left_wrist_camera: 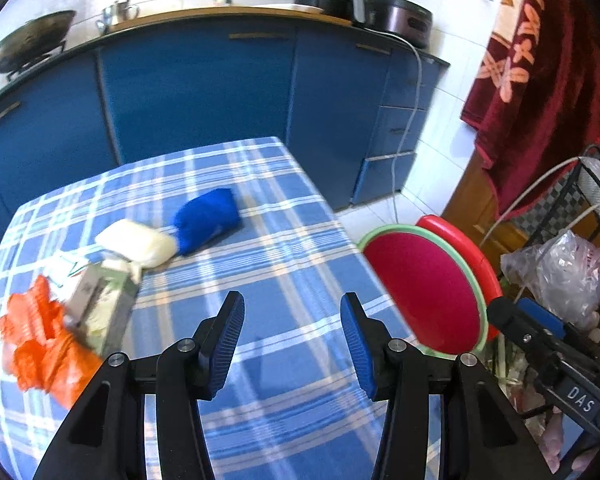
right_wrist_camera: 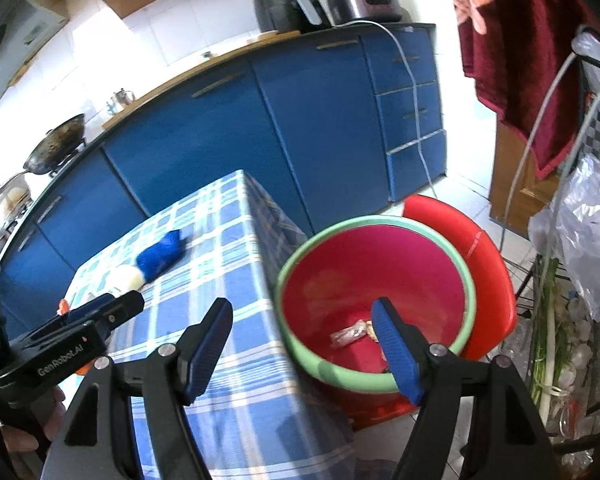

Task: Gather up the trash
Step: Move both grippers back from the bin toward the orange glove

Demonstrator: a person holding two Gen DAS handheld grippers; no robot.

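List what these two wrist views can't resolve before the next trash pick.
- Carton, left wrist view: motion blur, print unreadable.
- Orange bag, left wrist view: partly behind the left tongs; in the right wrist view almost wholly hidden by them.
- Red bin contents, right wrist view: wrappers blurred, partly behind a finger of the right tongs.
- Bin's inside, left wrist view: not visible.
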